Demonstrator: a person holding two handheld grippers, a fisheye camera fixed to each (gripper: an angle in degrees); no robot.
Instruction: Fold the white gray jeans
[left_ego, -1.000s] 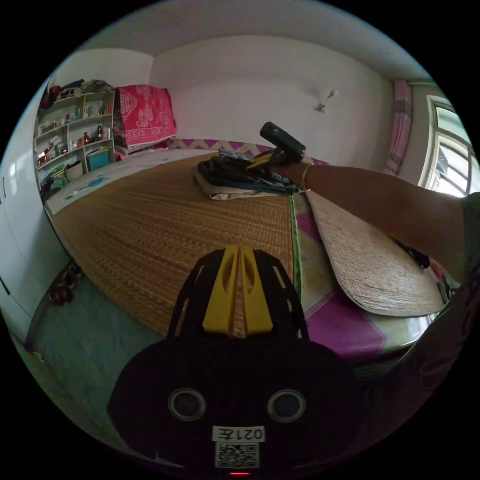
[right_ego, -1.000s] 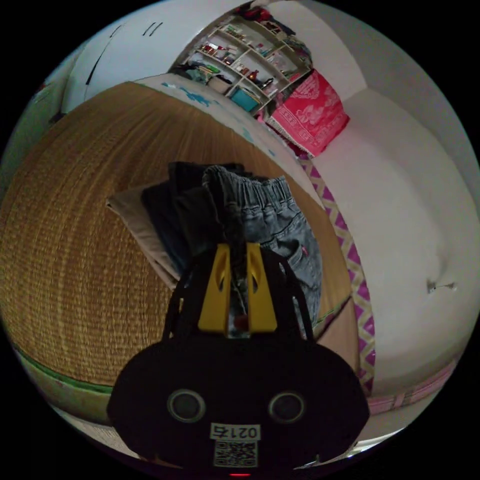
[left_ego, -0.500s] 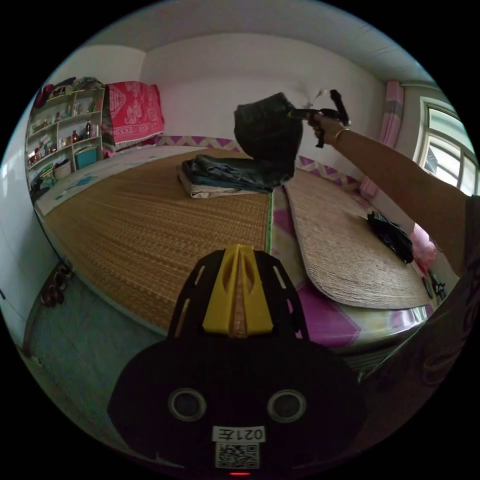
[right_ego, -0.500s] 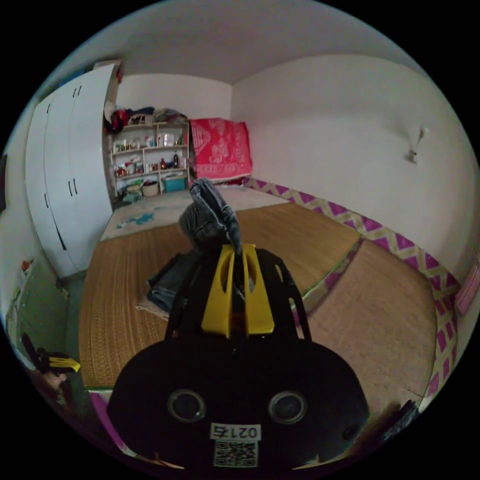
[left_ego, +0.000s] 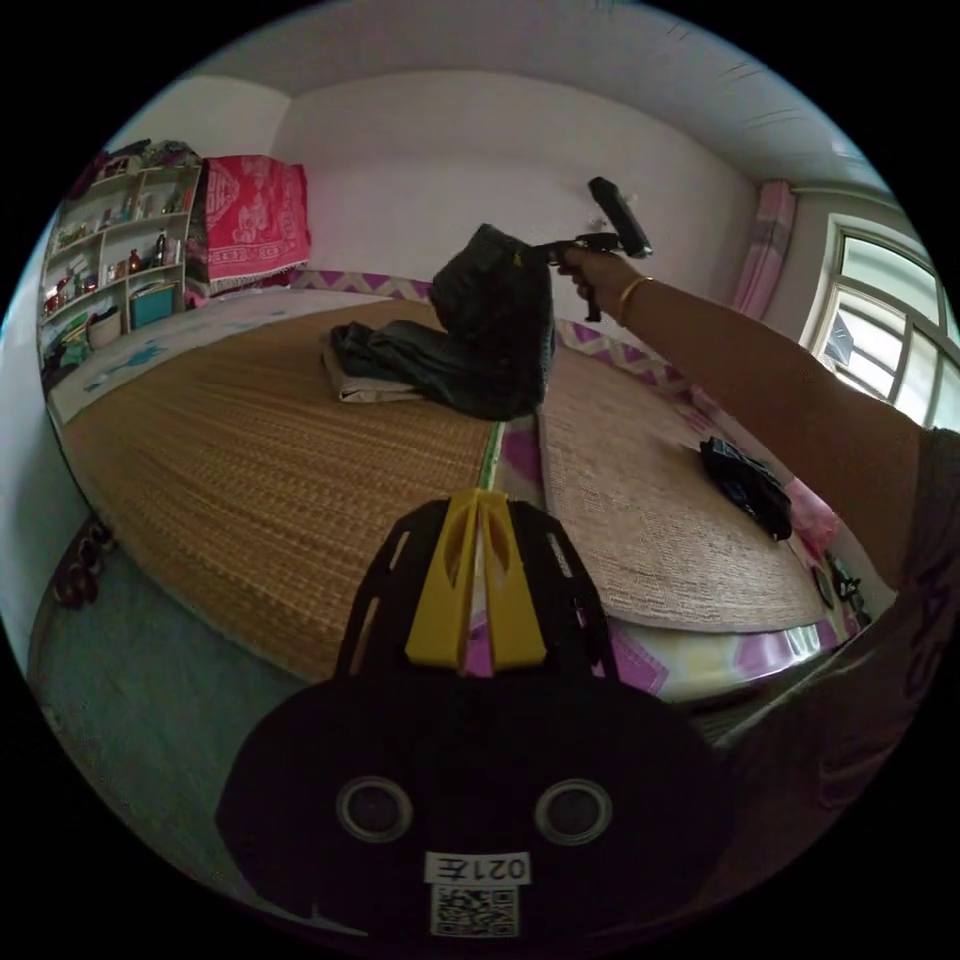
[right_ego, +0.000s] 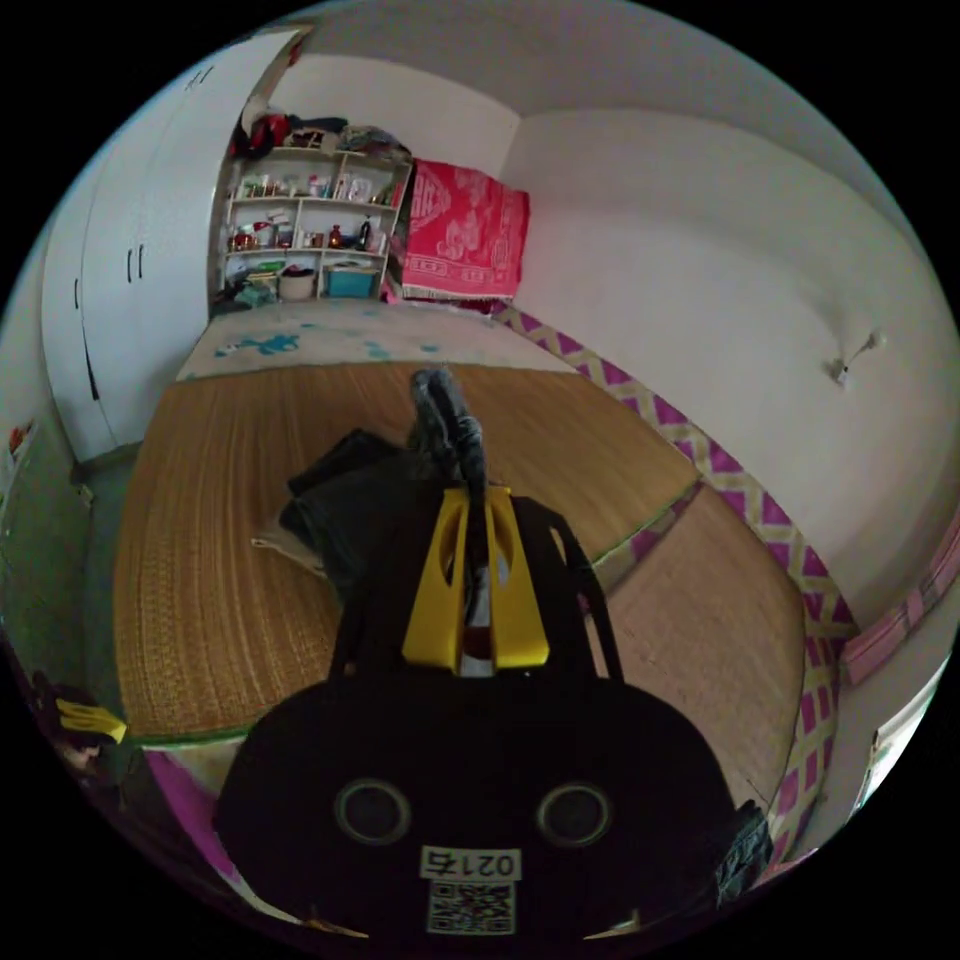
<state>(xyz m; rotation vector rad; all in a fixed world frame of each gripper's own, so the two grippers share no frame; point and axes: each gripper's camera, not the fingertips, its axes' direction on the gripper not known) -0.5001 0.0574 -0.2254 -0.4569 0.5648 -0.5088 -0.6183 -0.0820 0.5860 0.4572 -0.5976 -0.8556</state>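
**One grip only, jeans hanging off the right gripper**

Right gripper (right_ego: 475, 610) clamped on a bunched edge of the gray jeans (left_ego: 495, 320), both yellow jaws pressing cloth. Held up over the far side of the woven mat (left_ego: 260, 440), near its green-edged seam with the second mat (left_ego: 650, 500). Long axis roughly vertical: top at the jaws, lower end sagging onto or just beside the stack of folded clothes (left_ego: 385, 360); contact not resolvable. Left gripper (left_ego: 478, 590) closed on nothing, low at the near edge of the bed, well apart from the jeans. Jeans lie ahead and above it, toward the far wall. Probably needs the left brought up to the hanging end before spreading flat.
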